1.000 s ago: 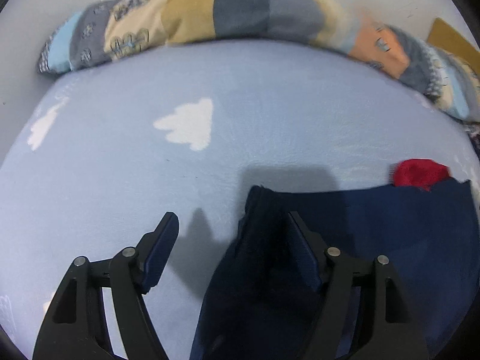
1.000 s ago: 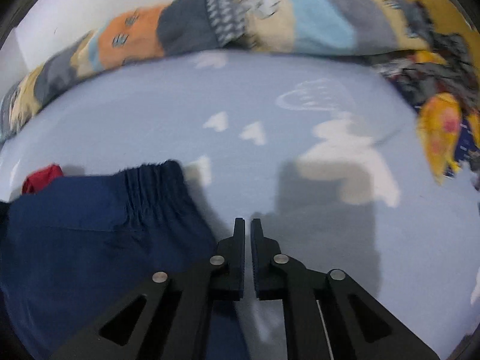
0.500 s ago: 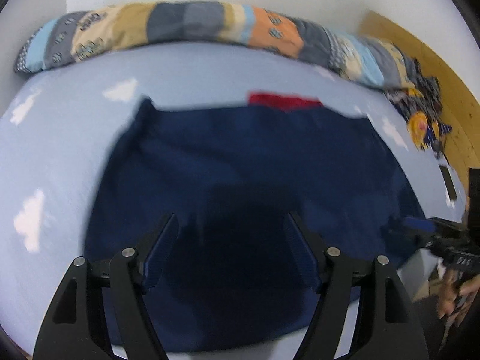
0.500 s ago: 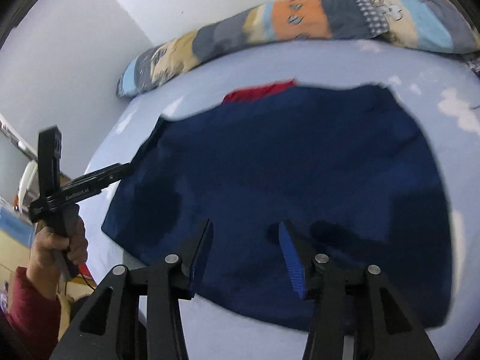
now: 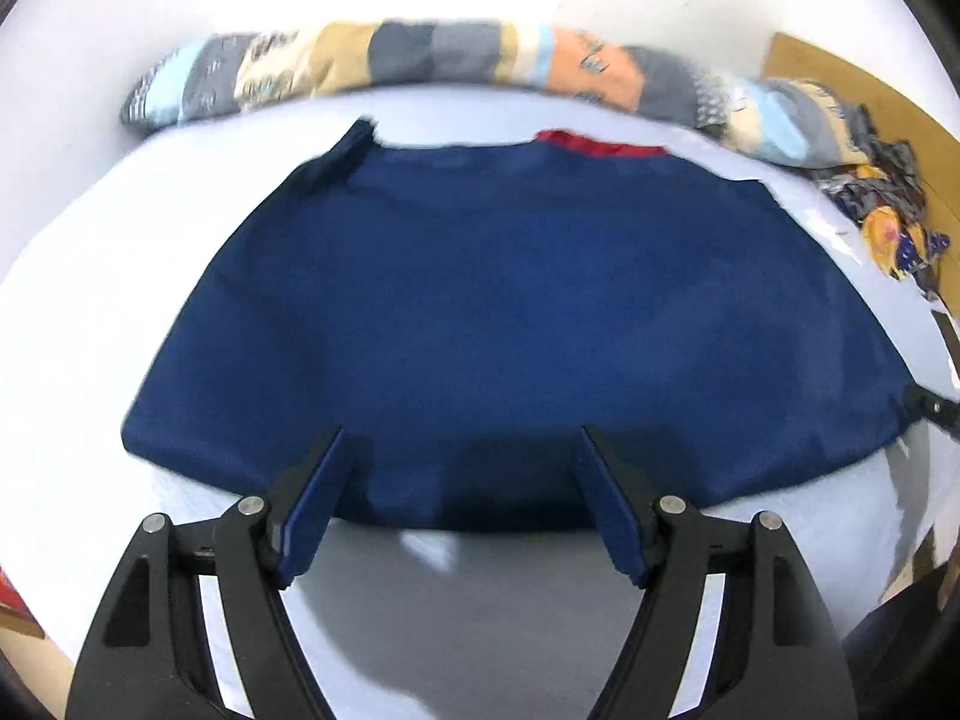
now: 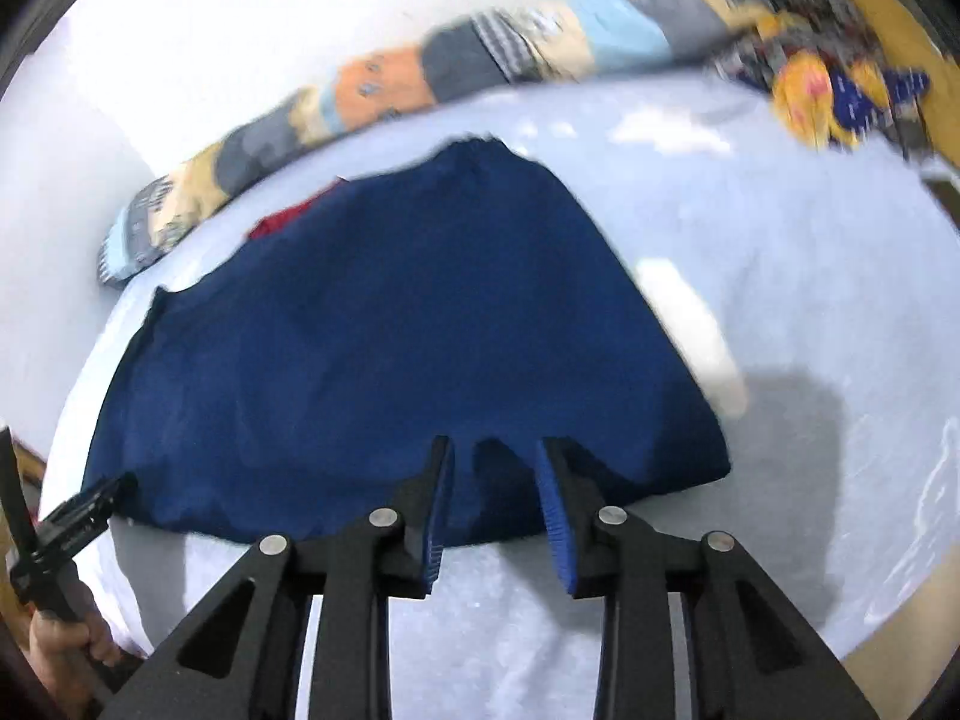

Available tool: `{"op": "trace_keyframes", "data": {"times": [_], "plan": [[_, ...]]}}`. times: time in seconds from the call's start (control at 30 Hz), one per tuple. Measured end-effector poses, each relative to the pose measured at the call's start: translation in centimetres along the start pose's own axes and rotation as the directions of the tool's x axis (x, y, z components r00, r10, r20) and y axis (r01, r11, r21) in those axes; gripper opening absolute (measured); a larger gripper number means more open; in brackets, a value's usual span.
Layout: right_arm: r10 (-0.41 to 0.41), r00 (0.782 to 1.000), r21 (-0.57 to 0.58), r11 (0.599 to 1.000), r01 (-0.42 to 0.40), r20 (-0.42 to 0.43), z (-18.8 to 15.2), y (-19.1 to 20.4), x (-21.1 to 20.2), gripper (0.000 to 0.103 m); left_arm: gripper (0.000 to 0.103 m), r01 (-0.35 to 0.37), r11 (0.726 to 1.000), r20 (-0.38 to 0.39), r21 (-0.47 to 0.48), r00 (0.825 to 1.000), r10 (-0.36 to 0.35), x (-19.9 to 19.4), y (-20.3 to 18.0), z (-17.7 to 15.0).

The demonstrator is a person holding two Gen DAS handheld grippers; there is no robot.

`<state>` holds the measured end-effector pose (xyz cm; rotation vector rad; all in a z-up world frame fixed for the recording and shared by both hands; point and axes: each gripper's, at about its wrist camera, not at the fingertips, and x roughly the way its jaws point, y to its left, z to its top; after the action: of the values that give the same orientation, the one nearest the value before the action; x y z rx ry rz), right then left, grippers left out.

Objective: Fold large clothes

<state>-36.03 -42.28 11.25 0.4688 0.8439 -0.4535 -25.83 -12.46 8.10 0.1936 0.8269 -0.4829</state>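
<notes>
The left tongs [image 5: 459, 495] hang wide open, having just widened a little, gripping nothing; the navy garment [image 5: 510, 324] lies flat on the bed [image 5: 78, 324], its near hem just past their tips. The right tongs [image 6: 495, 495] stand partly open, jaws just narrowed, empty, over the garment's near right hem. A red piece [image 5: 600, 144] peeks out at its far edge.

One navy garment [image 5: 510, 324] lies ahead of two sets of tongs, one patchwork bolster [image 5: 420, 66] beyond it, and one heap of patterned clothes [image 6: 828, 84] far right.
</notes>
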Motion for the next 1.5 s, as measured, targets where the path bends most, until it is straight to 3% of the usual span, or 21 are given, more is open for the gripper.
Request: {"op": "trace_keyframes", "data": {"times": [0.1,0.23,0.5,0.7,1.13,1.5], "plan": [[0.02,1.0,-0.065,0.998,-0.02,-0.008,-1.2,1.6,0.2,0.033,0.084,-0.061,0.996,-0.002,0.061,0.998,0.061,0.9,-1.9,-0.7],[-0.068,0.994,-0.131,0.99,0.056,-0.084,-2.0,3.4,3.3,0.033,0.086,-0.081,0.993,0.024,0.086,0.997,0.079,1.6,-1.9,-0.9],[-0.066,0.994,-0.113,0.992,0.057,-0.083,-2.3,2.6,3.3,0.036,0.087,-0.064,0.994,0.048,0.086,0.997,0.06,1.6,-1.9,-1.8],[-0.085,0.994,-0.13,0.989,0.075,-0.073,-3.0,3.4,3.5,0.043,0.088,-0.062,0.995,0.047,0.08,0.997,0.058,1.6,-1.9,-1.9],[-0.07,0.995,-0.12,0.991,0.061,-0.073,-3.1,3.0,3.5,0.045,0.09,-0.059,0.995,0.048,0.081,0.997,0.055,1.8,-1.8,-1.8],[-0.037,0.994,-0.026,0.999,0.034,-0.107,-3.5,1.7,3.1,0.052,0.091,-0.059,0.995,0.048,0.081,0.997,0.055,1.9,-1.9,-1.7]]}}
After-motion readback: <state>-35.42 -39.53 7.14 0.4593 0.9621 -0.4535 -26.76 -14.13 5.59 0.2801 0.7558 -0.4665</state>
